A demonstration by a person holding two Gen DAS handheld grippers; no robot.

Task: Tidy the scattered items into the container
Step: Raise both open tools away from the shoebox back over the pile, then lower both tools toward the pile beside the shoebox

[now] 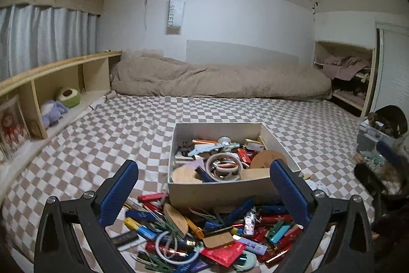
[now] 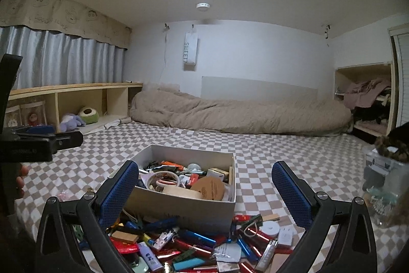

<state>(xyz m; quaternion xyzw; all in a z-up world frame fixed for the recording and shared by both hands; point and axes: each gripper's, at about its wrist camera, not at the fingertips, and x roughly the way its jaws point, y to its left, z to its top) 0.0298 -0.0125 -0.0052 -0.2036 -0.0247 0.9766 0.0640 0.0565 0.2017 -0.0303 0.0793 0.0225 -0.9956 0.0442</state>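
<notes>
- Left claw point(image 1: 204, 193) and right claw point(image 2: 204, 193): both spread wide, nothing held, hovering over the loose pile point(image 1: 199, 234).
- Pile lies on the checkered bed point(image 1: 102, 140), touching the box's near wall.
- Box point(image 1: 217, 189) is part-filled.
- Step in hand, as I judge it: between picks. Next: drop onto one exposed piece, clamp, carry over the wall.

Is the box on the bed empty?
No, the box already holds lots of things, such as a white ring and a round wooden disc.
</notes>
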